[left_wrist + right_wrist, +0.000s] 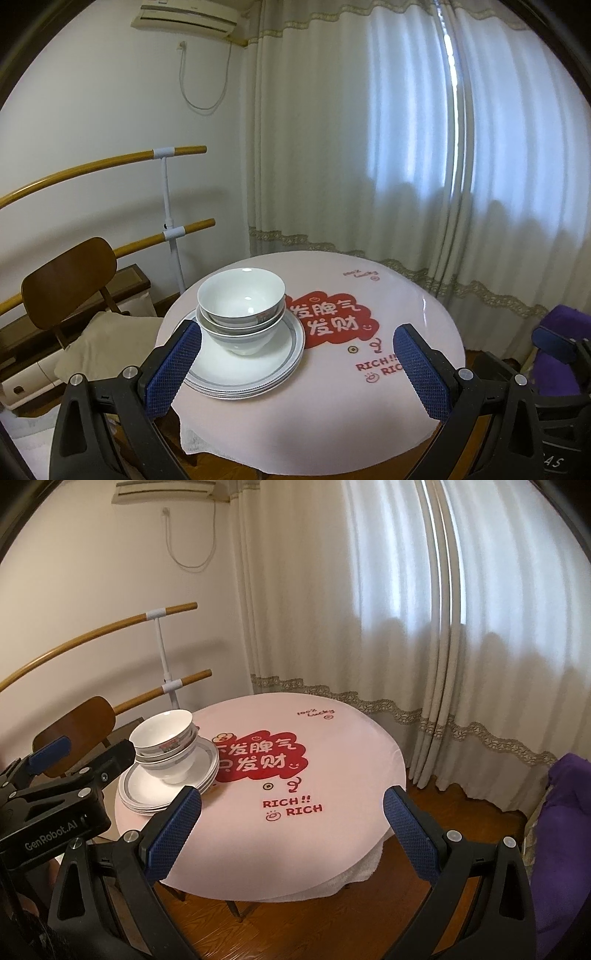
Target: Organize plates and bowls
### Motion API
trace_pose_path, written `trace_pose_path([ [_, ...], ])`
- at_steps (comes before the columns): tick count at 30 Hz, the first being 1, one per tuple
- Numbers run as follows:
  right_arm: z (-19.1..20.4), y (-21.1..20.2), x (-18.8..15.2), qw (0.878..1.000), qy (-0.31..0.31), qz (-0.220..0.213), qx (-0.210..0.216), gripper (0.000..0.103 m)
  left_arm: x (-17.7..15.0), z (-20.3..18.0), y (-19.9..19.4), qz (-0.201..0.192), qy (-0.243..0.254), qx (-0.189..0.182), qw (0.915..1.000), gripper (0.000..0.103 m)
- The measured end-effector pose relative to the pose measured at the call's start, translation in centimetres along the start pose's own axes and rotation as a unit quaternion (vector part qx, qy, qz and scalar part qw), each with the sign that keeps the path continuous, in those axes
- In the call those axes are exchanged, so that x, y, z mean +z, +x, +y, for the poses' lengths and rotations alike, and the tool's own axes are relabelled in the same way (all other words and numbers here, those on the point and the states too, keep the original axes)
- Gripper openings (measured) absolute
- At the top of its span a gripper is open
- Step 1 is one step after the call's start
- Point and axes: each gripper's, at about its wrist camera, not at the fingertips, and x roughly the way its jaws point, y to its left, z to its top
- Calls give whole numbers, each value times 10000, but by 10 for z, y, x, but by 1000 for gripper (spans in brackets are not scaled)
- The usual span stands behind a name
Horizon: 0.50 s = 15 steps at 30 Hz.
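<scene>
- My left gripper [297, 345] is spread wide, empty, near the nested white porcelain bowls [242, 308] atop the grey-rimmed white plates [258, 373]; a nudge could topple them.
- That stack sits left of the red printed patch [332, 319].
- My right gripper [293, 806], right of the patch, gapes empty.
- Plate count is unclear.

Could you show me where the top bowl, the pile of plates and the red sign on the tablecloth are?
top bowl [242, 293]: left wrist view, on its inner wall.
pile of plates [258, 373]: left wrist view, on the uppermost plate's bare front.
red sign [258, 757]: right wrist view, on its printed middle.
</scene>
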Motion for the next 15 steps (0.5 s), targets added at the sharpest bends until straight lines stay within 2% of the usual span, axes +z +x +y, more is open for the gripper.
trace_pose_path([
  [6, -1, 3, 2, 10000, 11, 12, 20, 100, -2, -3, 0, -45, 36, 38, 10000, 102],
  [15, 11, -32, 2, 9998, -3, -182, 43, 100, -13, 0, -45, -287, 16, 10, 9996, 102],
])
